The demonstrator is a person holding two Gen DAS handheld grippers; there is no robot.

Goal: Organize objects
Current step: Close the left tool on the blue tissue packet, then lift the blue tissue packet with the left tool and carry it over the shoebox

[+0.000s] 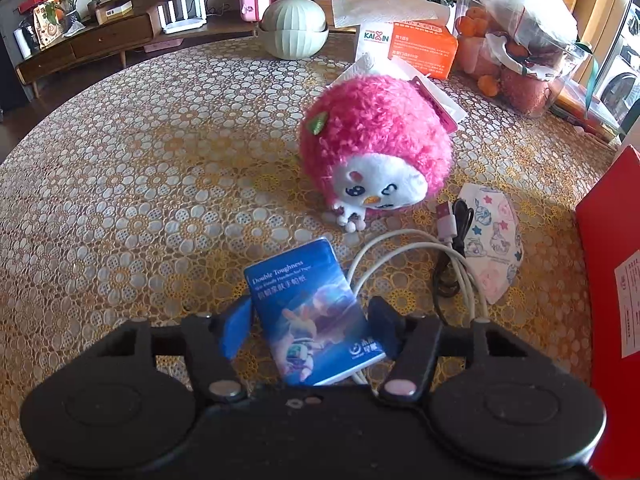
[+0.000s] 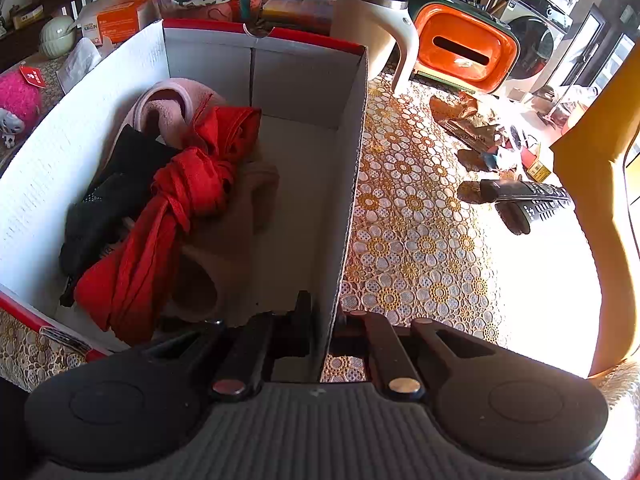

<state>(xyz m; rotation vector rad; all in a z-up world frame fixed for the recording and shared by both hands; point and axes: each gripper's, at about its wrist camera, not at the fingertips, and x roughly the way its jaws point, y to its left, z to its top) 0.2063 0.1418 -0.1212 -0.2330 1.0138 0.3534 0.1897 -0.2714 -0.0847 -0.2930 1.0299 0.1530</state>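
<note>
Closing on the blue tissue pack (image 1: 310, 312), our left gripper (image 1: 310, 322) has a finger at each long edge, the right one apparently touching; whether the left presses we cannot tell. The pack lies on the bench (image 1: 140, 200) beside white cables (image 1: 404, 256). Our right gripper (image 2: 326, 332) is clenched on the box (image 2: 352, 160) wall. Next, we judge, comes firming the grip, lifting clear of the cables and carrying to the box.

The red box (image 1: 612, 280) is cut off at the frame's right edge.
</note>
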